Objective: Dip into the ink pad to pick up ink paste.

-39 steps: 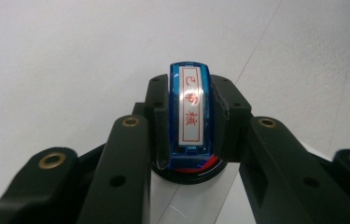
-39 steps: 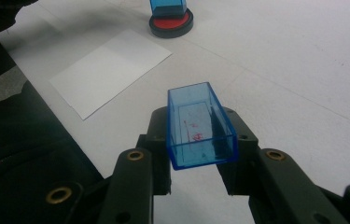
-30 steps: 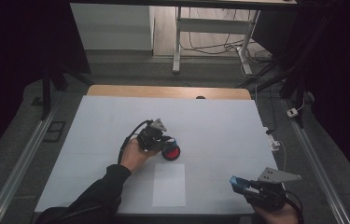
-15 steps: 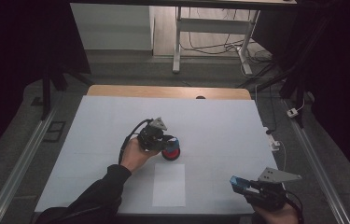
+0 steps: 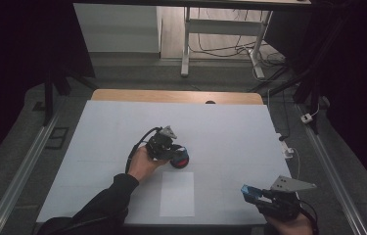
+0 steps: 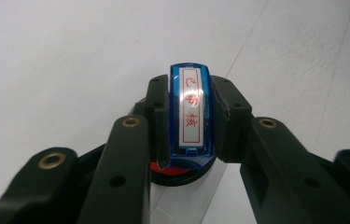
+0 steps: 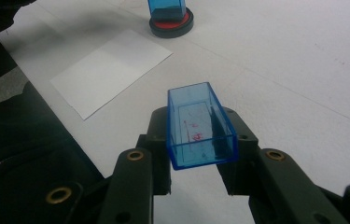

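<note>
The translucent blue plastic stamp (image 6: 190, 116), pinched upright between the left gripper (image 6: 189, 126) jaws on its round black-and-red ink pad (image 7: 171, 22), could smear or tip if lifted crooked, while the right gripper (image 7: 200, 135) clamps its blue cap (image 7: 199, 126) near the white paper sheet (image 5: 177, 194).

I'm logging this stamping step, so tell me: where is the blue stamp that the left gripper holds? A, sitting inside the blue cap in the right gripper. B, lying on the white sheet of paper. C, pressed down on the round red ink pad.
C: the left gripper is clamped on the blue stamp, whose base sits on the red ink pad, beyond the paper.
</note>
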Available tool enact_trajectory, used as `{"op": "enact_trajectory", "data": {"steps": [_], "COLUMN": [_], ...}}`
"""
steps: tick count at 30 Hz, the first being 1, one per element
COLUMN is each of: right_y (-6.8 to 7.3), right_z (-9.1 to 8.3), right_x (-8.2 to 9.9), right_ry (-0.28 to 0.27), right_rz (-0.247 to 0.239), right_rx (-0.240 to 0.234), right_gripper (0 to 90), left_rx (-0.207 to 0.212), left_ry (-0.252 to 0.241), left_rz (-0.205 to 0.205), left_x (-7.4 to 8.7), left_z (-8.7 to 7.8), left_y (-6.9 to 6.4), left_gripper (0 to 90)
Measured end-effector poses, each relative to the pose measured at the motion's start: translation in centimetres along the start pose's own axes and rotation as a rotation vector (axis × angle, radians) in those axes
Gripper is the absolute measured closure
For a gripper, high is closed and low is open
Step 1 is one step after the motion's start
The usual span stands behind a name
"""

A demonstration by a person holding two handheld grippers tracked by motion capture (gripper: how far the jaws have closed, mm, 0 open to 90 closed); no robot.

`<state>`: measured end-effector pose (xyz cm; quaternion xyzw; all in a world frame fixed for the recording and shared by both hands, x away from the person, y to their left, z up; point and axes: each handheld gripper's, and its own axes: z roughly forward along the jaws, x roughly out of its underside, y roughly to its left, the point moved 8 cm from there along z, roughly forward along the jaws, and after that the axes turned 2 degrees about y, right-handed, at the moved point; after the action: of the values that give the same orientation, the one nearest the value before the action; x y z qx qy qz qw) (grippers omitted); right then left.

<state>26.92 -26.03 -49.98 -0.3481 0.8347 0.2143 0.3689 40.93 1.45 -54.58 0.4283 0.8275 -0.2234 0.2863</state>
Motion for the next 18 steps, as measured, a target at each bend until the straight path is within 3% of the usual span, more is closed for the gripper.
{"op": "enact_trajectory", "data": {"steps": [13, 18], "right_y": [0.0, 0.0], "right_z": [0.0, 0.02], "right_x": [0.04, 0.05], "right_ry": [0.007, 0.008], "right_rz": [-0.001, -0.001], "right_rx": [0.003, 0.002], "right_gripper": [69.1, 69.1], "left_rx": [0.007, -0.01], "left_ry": [0.017, 0.029], "left_rz": [-0.017, 0.002], "left_x": [0.09, 0.03], "left_z": [0.08, 0.12], "left_y": [0.09, -0.1], "left_gripper": [70.8, 70.9]}}
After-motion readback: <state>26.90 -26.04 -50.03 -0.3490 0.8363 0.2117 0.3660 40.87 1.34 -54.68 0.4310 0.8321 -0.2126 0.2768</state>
